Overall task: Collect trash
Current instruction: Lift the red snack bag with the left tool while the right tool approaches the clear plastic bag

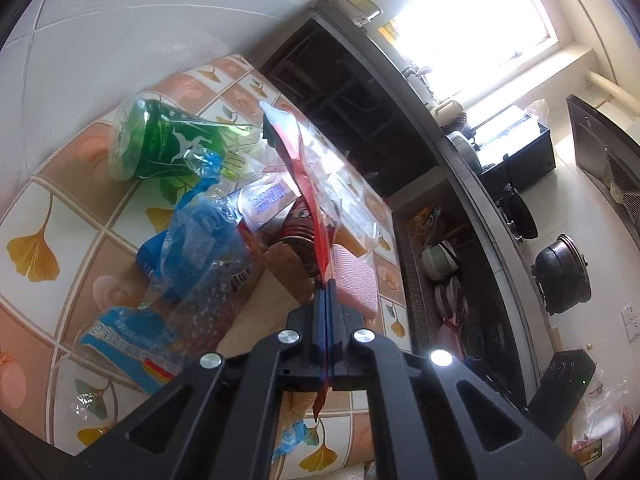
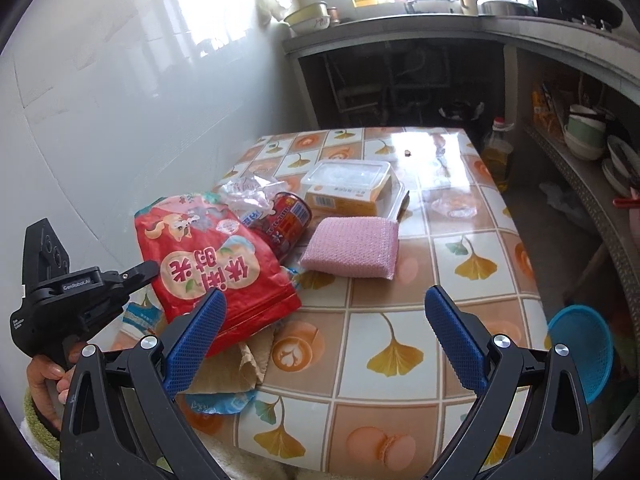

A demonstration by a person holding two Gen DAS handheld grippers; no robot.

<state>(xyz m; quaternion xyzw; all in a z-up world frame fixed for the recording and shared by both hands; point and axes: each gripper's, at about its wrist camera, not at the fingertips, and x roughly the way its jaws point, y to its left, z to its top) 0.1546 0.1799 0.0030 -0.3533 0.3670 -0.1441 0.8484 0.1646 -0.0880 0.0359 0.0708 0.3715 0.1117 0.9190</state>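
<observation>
L jaws clenched on red snack bag point(image 2: 216, 272), R jaws released, green bottle point(image 1: 160, 140) only in L view

tabletop point(image 2: 404, 344): tiled ginkgo cloth covering it | lying on it: pink sponge point(image 2: 352, 246), lidded box point(image 2: 348, 188), red can point(image 2: 289, 218), green bottle point(image 1: 160, 142), blue wrappers point(image 1: 192, 248), cardboard point(image 2: 250, 360)
</observation>
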